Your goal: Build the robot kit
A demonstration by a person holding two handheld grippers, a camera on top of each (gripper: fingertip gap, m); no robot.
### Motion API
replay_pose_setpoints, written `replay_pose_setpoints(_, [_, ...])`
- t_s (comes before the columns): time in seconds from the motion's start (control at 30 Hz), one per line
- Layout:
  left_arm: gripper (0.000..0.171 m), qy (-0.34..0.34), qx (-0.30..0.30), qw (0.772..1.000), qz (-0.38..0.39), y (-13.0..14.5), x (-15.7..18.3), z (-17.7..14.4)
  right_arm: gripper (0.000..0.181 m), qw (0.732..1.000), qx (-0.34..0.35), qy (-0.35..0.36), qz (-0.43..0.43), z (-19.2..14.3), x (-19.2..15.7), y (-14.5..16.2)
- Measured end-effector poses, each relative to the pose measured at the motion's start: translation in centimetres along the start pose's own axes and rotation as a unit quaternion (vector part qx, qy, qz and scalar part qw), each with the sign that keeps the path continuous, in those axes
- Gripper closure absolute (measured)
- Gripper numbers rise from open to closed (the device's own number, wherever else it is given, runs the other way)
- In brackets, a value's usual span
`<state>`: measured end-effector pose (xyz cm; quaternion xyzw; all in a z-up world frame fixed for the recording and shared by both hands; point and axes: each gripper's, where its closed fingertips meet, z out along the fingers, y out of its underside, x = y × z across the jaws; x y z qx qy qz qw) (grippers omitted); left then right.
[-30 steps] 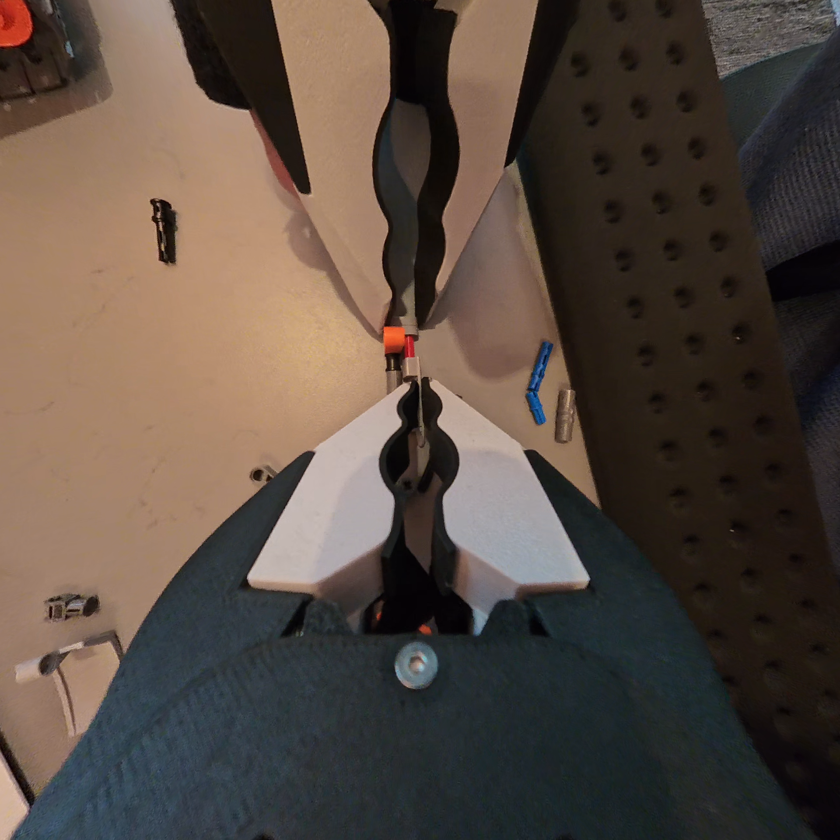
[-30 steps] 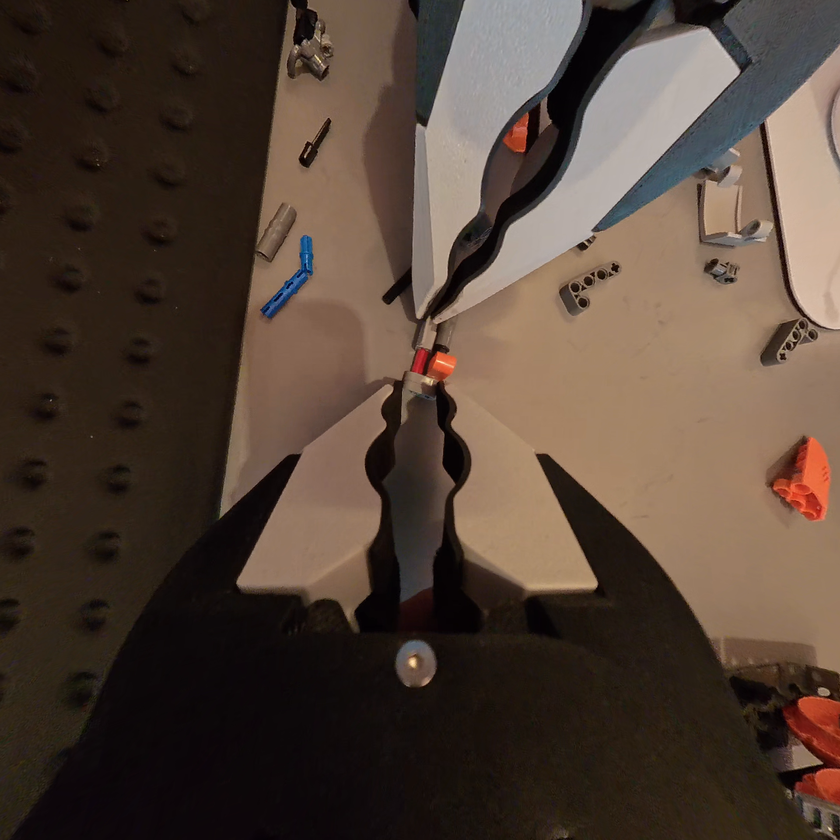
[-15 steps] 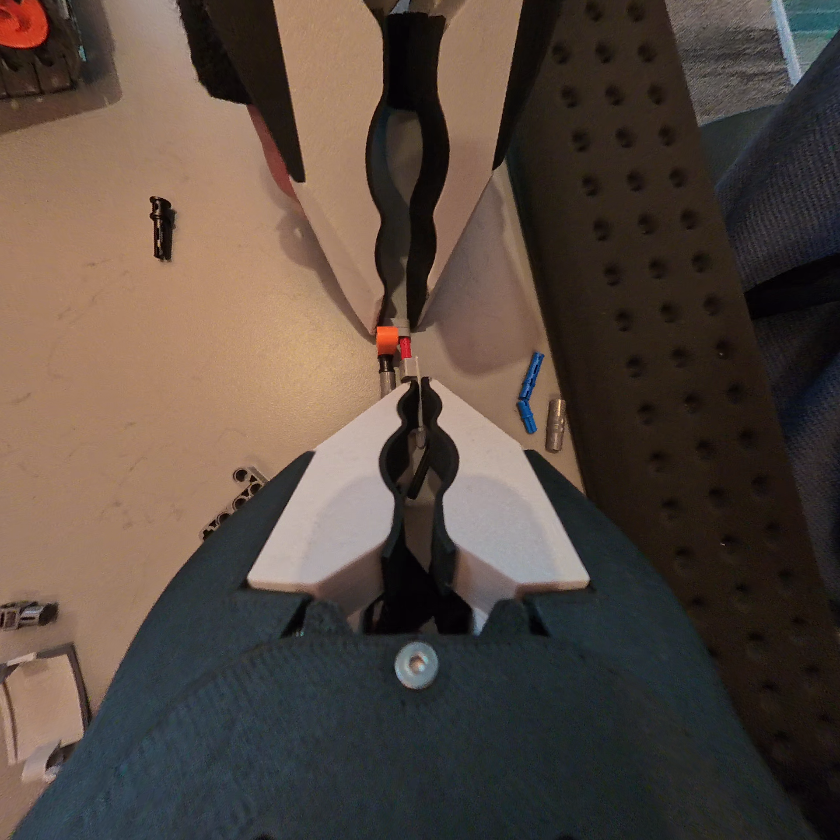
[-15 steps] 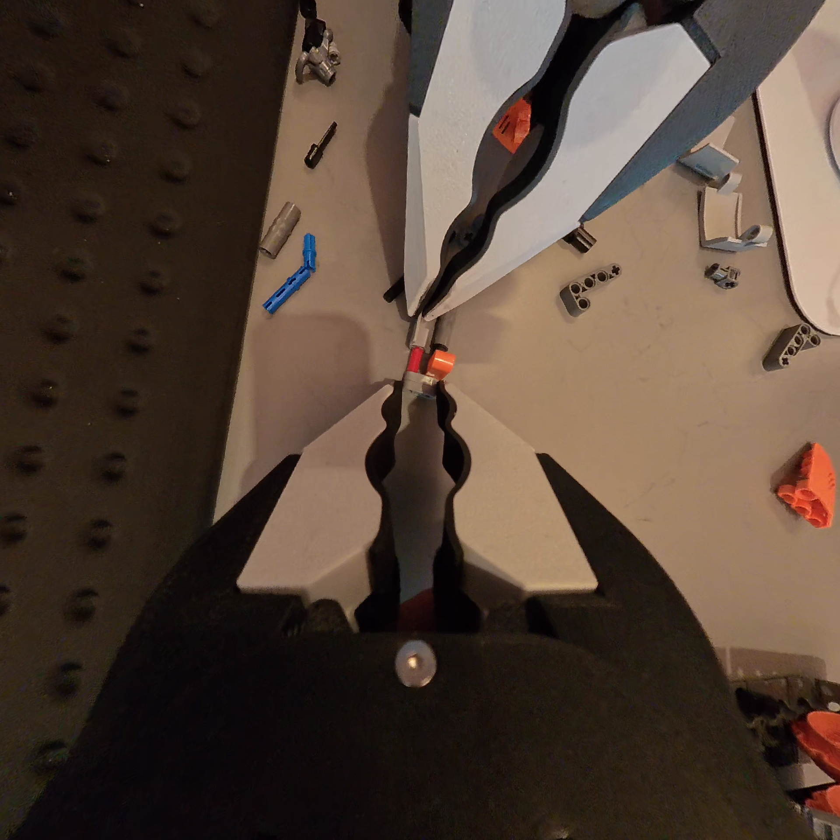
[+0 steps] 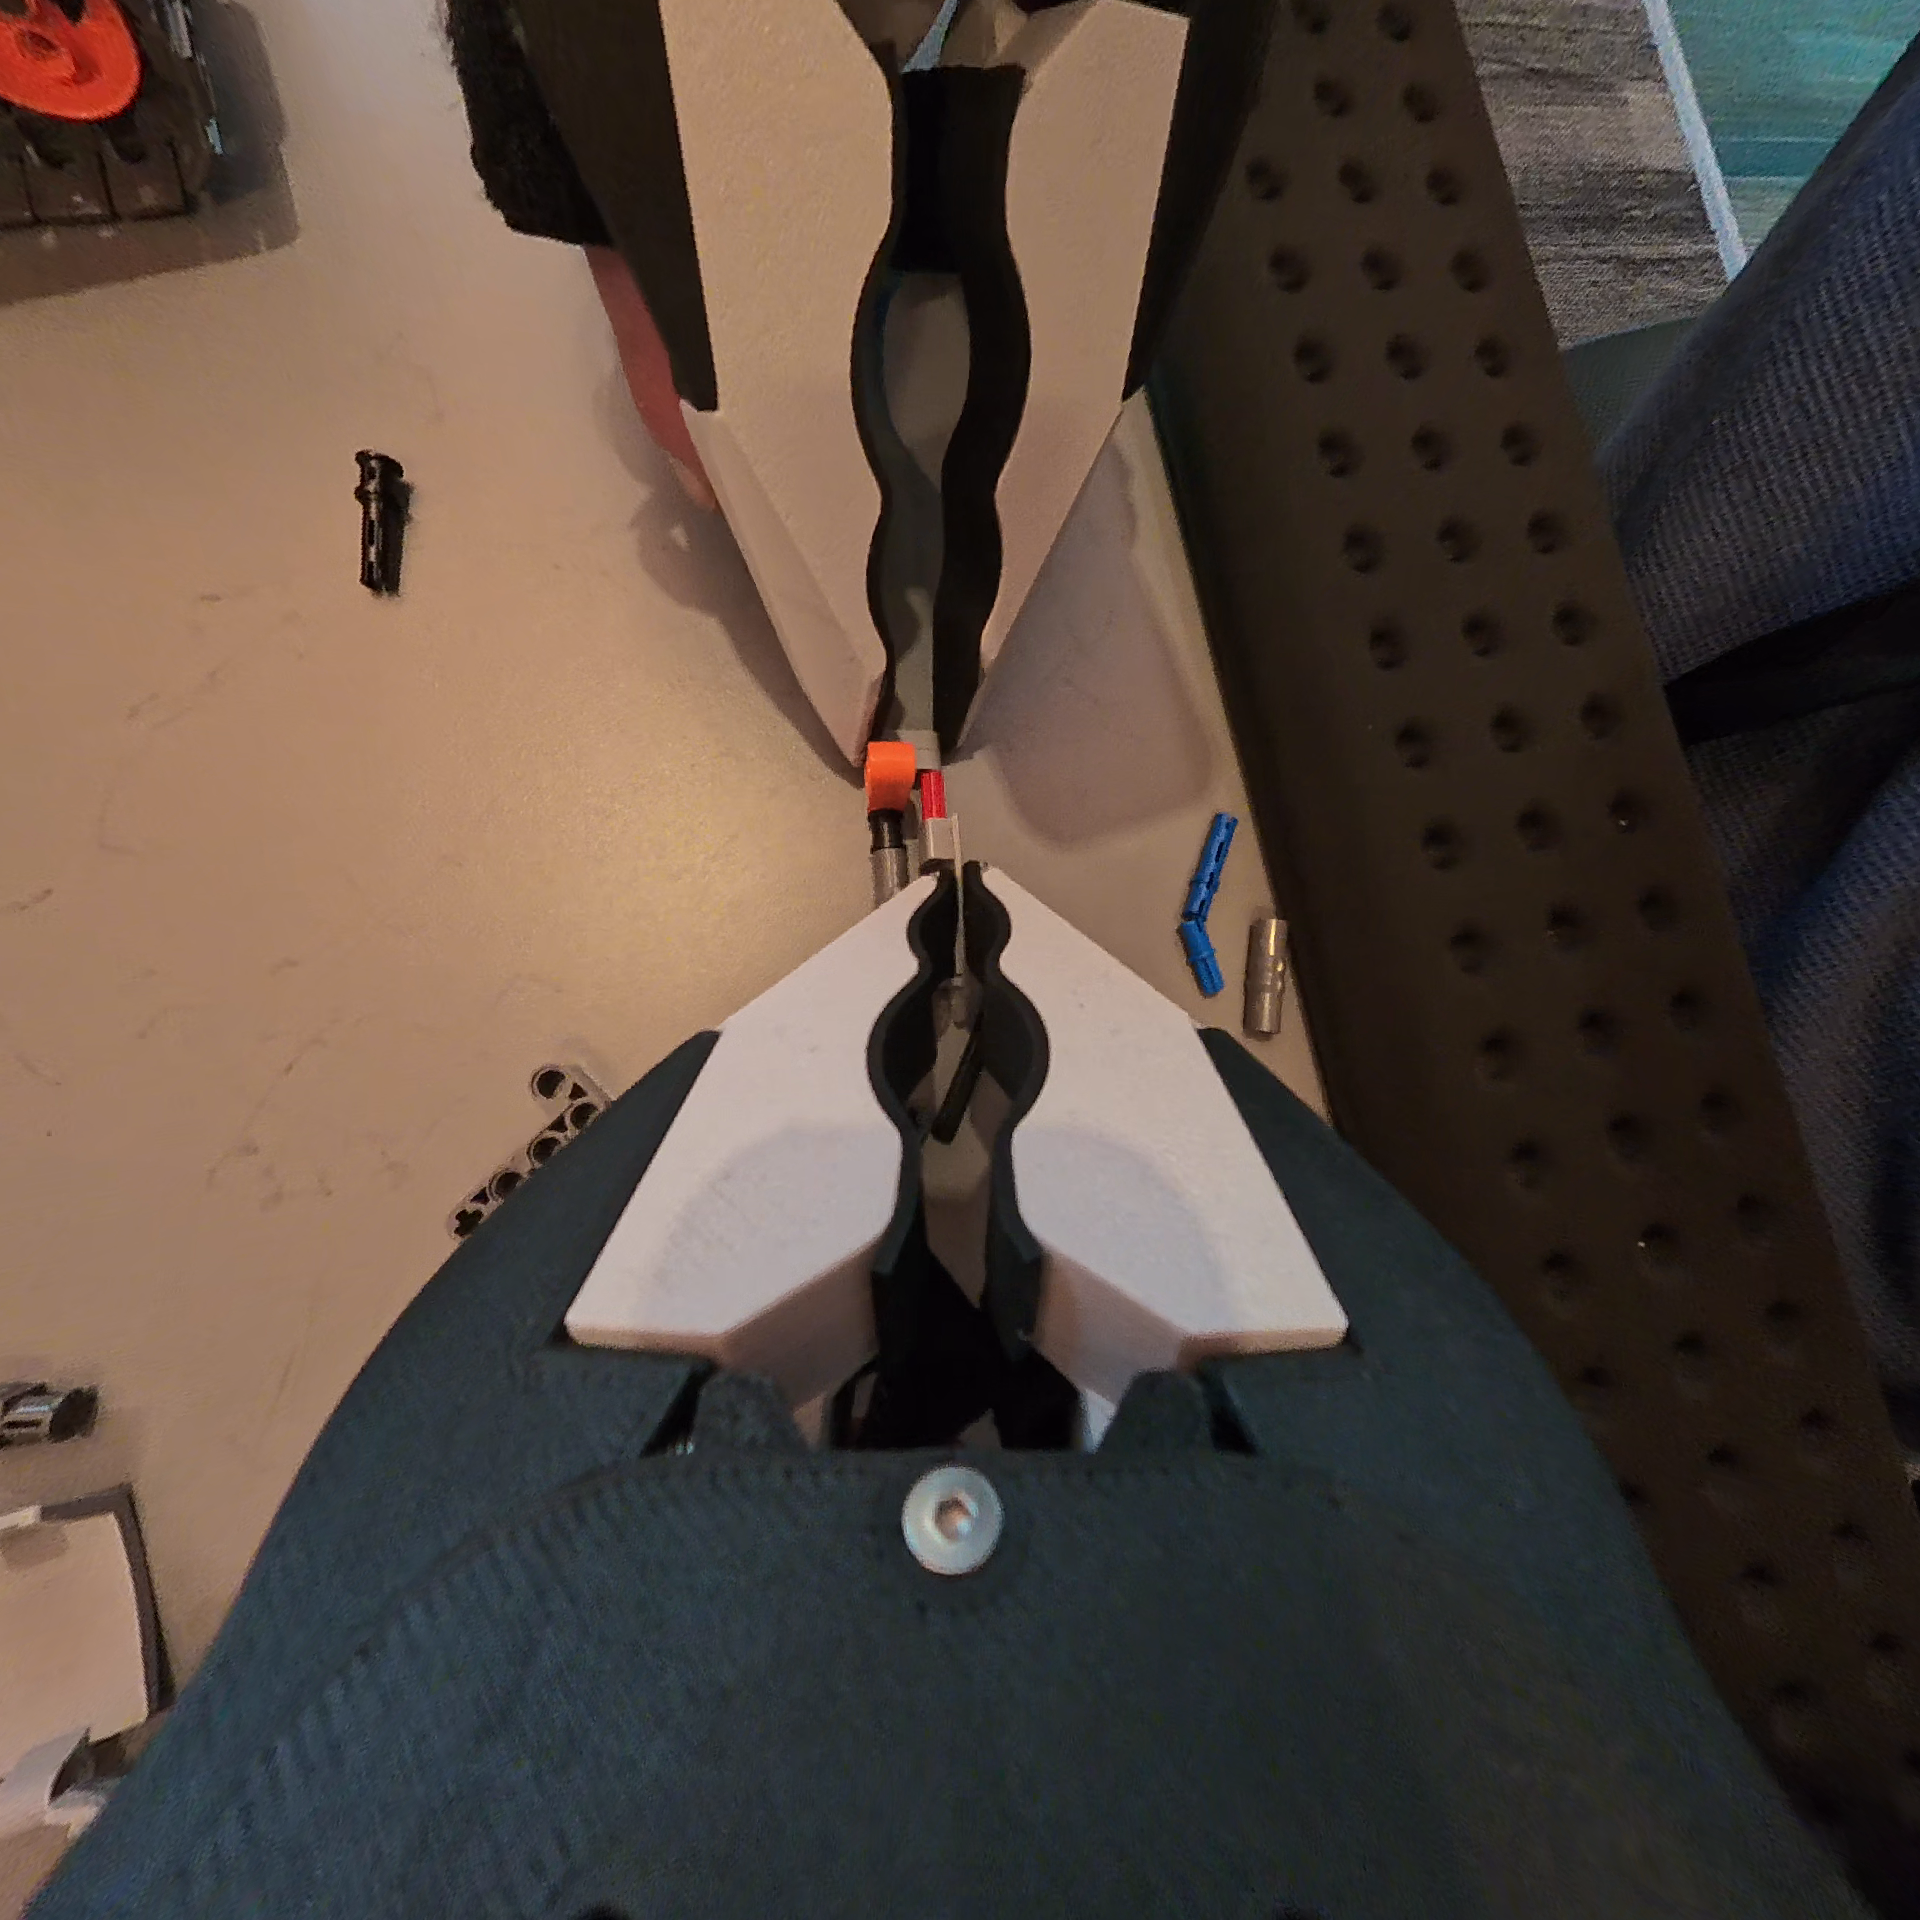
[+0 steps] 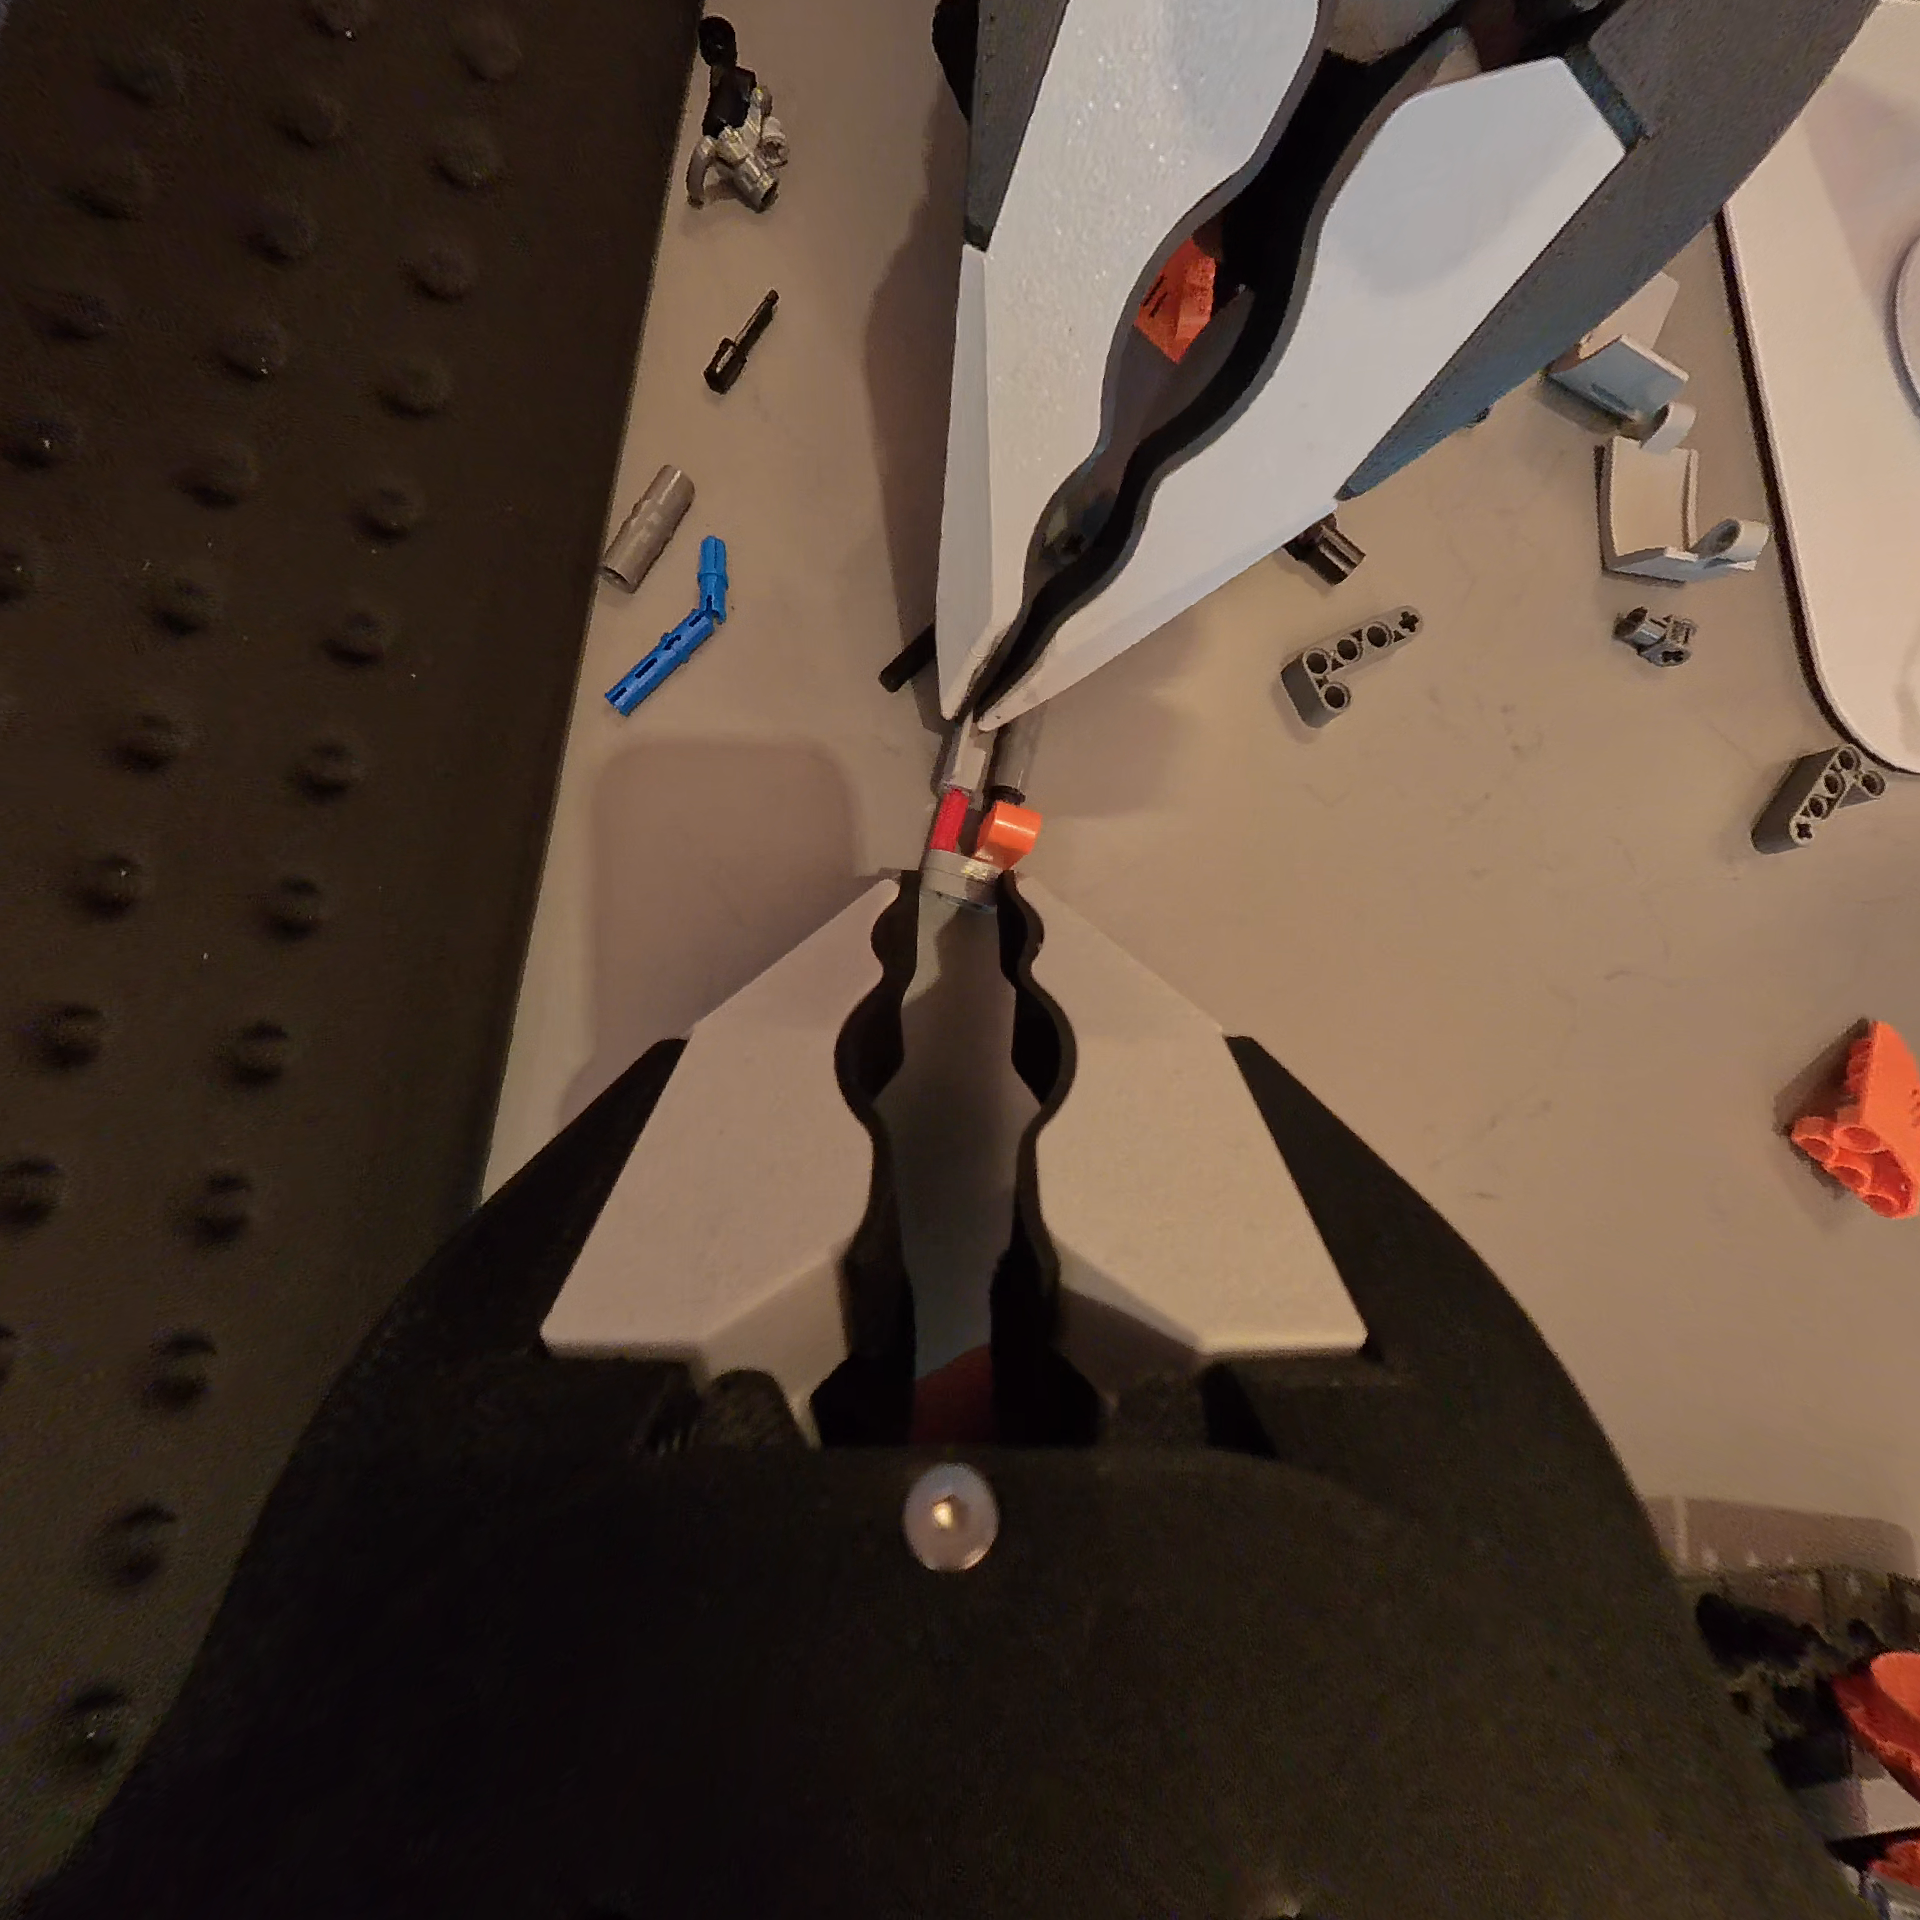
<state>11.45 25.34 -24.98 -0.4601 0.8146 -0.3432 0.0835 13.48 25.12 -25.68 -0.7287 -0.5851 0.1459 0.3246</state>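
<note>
- L gripper point(image 5: 951, 883): fingers narrow, tips pinching grey end of small assembly point(image 5: 912, 821).
- R gripper point(image 6: 961, 883): narrow too, clamping grey connector end opposite.
- Change vs 1 s ago: slight; orange piece point(image 6: 1006, 831) seems marginally shifted.
- Blue pin point(image 6: 670, 644), grey sleeve point(image 6: 646, 528) lie beside, on table point(image 6: 1351, 987).

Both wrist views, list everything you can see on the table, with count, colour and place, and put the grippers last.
Small assembly: one, grey, red and orange, gripped at both ends between the two grippers.
Angled pin: one, blue, beside the studded mat.
Sleeve: one, grey, next to the blue pin.
Pin: one, black, farther along the mat edge.
Bent beams: two, grey, out on the table.
Wedge piece: one, orange, at the right edge of the right wrist view.
Studded mat: one, dark, along the table's side.
Table: beige.
Left gripper: shut on the assembly.
Right gripper: shut on the assembly.
</note>
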Motion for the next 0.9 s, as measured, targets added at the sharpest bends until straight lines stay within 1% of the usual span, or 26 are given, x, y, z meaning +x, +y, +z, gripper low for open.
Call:
replay_pose_setpoints(0.53, [0.171, -0.005, 0.010, 1.000, -0.007, -0.02, -0.03, 0.11, 0.169, 1.000, 0.013, 0.000, 0.008, 0.01, 0.00, -0.05])
replay_pose_setpoints(0.73, [0.171, -0.026, 0.007, 1.000, -0.001, 0.06, -0.14, 0.07, 0.169, 1.000, 0.014, -0.002, 0.013, 0.07, -0.05, -0.10])
replay_pose_setpoints(0.9, [0.170, -0.061, -0.022, 0.998, 0.020, 0.44, -0.36, 0.65, 0.168, 1.000, 0.017, 0.000, 0.015, 0.12, -0.06, -0.15])
